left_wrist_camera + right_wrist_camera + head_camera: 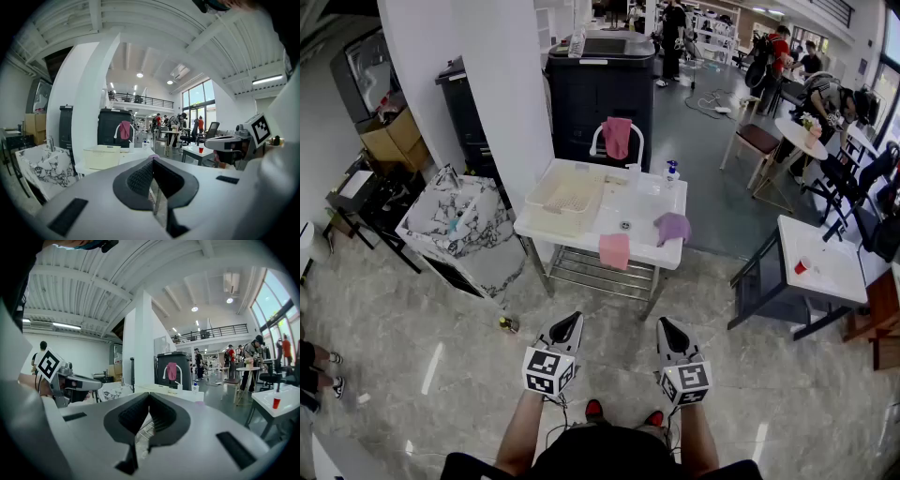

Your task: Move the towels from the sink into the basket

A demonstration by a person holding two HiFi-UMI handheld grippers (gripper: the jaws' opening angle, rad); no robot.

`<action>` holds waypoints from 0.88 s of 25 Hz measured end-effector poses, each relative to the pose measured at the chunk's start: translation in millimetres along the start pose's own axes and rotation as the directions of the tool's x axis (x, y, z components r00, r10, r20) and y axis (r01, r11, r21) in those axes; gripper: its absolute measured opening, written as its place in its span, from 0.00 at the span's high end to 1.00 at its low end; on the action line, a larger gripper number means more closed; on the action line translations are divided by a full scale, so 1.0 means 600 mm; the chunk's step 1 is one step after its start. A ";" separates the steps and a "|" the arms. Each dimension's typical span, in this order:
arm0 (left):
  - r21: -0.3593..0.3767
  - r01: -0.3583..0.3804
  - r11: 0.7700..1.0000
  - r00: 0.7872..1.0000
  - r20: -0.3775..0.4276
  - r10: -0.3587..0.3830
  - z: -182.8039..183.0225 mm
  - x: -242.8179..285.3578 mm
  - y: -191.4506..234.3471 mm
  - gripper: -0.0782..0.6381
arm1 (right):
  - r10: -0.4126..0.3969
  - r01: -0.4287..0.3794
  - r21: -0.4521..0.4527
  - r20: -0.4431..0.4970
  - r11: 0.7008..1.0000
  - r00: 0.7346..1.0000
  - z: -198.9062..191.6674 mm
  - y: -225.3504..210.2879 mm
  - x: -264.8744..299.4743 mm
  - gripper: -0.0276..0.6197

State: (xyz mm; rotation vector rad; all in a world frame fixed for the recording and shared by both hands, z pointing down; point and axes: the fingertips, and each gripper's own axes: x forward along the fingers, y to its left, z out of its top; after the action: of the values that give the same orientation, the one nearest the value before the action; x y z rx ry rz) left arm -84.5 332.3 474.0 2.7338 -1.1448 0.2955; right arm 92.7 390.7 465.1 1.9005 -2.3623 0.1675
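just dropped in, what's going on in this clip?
A person stands a few steps back from the white sink unit, holding the left gripper and the right gripper out in front, both shut and empty. No towel has been picked up. A pink towel hangs over the sink's front edge and a purple towel lies on its right side. The basket sits on the left of the unit; I can see no towel in it.
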 end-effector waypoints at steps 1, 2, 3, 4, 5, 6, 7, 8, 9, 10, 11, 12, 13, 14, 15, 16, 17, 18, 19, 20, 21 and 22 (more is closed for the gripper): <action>0.004 -0.001 1.000 1.000 -0.002 0.001 -0.001 0.001 0.000 0.88 | -0.002 0.002 0.000 -0.002 1.000 1.000 -0.001 -0.001 0.001 0.91; 0.009 -0.001 1.000 1.000 -0.004 0.001 -0.002 0.003 0.001 0.88 | -0.003 0.003 0.000 -0.003 1.000 1.000 -0.002 -0.001 0.002 0.91; 0.013 -0.002 1.000 1.000 -0.005 0.002 -0.002 0.004 0.002 0.88 | -0.003 0.003 0.001 -0.003 1.000 1.000 -0.002 -0.002 0.004 0.91; 0.016 -0.001 1.000 1.000 -0.004 0.002 -0.001 0.005 0.003 0.88 | -0.002 0.002 0.001 -0.001 1.000 1.000 -0.001 -0.001 0.006 0.91; 0.016 0.000 1.000 1.000 -0.003 0.000 -0.001 0.006 0.005 0.88 | 0.000 0.000 0.003 0.004 1.000 1.000 0.000 -0.001 0.008 0.91; 0.014 0.001 1.000 1.000 -0.002 -0.001 -0.001 0.007 0.006 0.88 | 0.005 -0.005 0.006 0.007 1.000 1.000 0.000 0.001 0.011 0.91; 0.011 0.003 1.000 1.000 0.000 -0.003 -0.001 0.007 0.008 0.88 | 0.009 -0.010 0.008 0.007 1.000 1.000 -0.001 0.003 0.014 0.91; 0.009 0.004 1.000 1.000 0.002 -0.004 -0.001 0.007 0.010 0.88 | 0.013 -0.013 0.009 0.002 1.000 1.000 -0.002 0.006 0.017 0.91; 0.008 0.005 1.000 1.000 0.003 -0.005 0.000 0.007 0.012 0.88 | 0.014 -0.014 0.007 -0.004 1.000 1.000 -0.003 0.008 0.020 0.91; 0.006 0.007 1.000 1.000 0.005 -0.007 0.001 0.006 0.014 0.88 | 0.015 -0.015 0.002 -0.010 1.000 1.000 -0.004 0.011 0.023 0.91; 0.003 0.010 1.000 1.000 0.008 -0.010 0.002 0.005 0.016 0.88 | 0.015 -0.015 -0.003 -0.017 1.000 1.000 -0.004 0.015 0.025 0.91; -0.001 0.013 1.000 1.000 0.011 -0.013 0.004 0.003 0.019 0.88 | 0.016 -0.016 -0.008 -0.023 1.000 1.000 -0.005 0.020 0.028 0.91; -0.005 0.015 1.000 1.000 0.014 -0.015 0.005 0.000 0.022 0.88 | 0.017 -0.017 -0.012 -0.028 1.000 0.999 -0.006 0.026 0.031 0.91; -0.006 0.017 1.000 1.000 0.018 -0.017 0.006 -0.003 0.027 0.88 | 0.017 -0.018 -0.014 -0.030 1.000 0.999 -0.006 0.032 0.035 0.91; -0.007 0.018 1.000 1.000 0.021 -0.018 0.007 -0.007 0.032 0.88 | 0.018 -0.018 -0.013 -0.030 1.000 0.999 -0.005 0.039 0.038 0.91; -0.006 0.019 1.000 1.000 0.025 -0.019 0.008 -0.010 0.038 0.88 | 0.017 -0.018 -0.011 -0.029 1.000 0.999 -0.004 0.044 0.042 0.91; -0.005 0.019 1.000 0.999 0.028 -0.019 0.010 -0.013 0.043 0.88 | 0.016 -0.017 -0.009 -0.027 1.000 1.000 -0.002 0.049 0.046 0.91; -0.005 0.018 1.000 0.999 0.031 -0.018 0.011 -0.016 0.049 0.88 | 0.015 -0.016 -0.008 -0.024 1.000 1.000 0.000 0.054 0.050 0.91; -0.005 0.015 1.000 0.999 0.033 -0.015 0.012 -0.019 0.055 0.88 | 0.015 -0.016 -0.008 -0.022 1.000 1.000 0.002 0.059 0.054 0.91; -0.007 0.010 1.000 0.999 0.034 -0.010 0.012 -0.023 0.061 0.88 | 0.018 -0.018 -0.007 -0.021 1.000 1.000 0.004 0.064 0.057 0.91; -0.010 0.005 1.000 0.999 0.035 -0.005 0.011 -0.026 0.067 0.88 | 0.023 -0.023 -0.007 -0.021 1.000 1.000 0.005 0.068 0.061 0.91; -0.013 -0.001 1.000 0.999 0.036 0.001 0.011 -0.028 0.073 0.88 | 0.029 -0.030 -0.009 -0.021 1.000 0.999 0.006 0.072 0.066 0.91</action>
State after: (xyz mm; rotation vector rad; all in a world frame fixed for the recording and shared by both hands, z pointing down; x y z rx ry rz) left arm -126.6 312.2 466.8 2.7382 -1.1530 0.2387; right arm 42.2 361.2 466.7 1.8514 -2.3743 0.1784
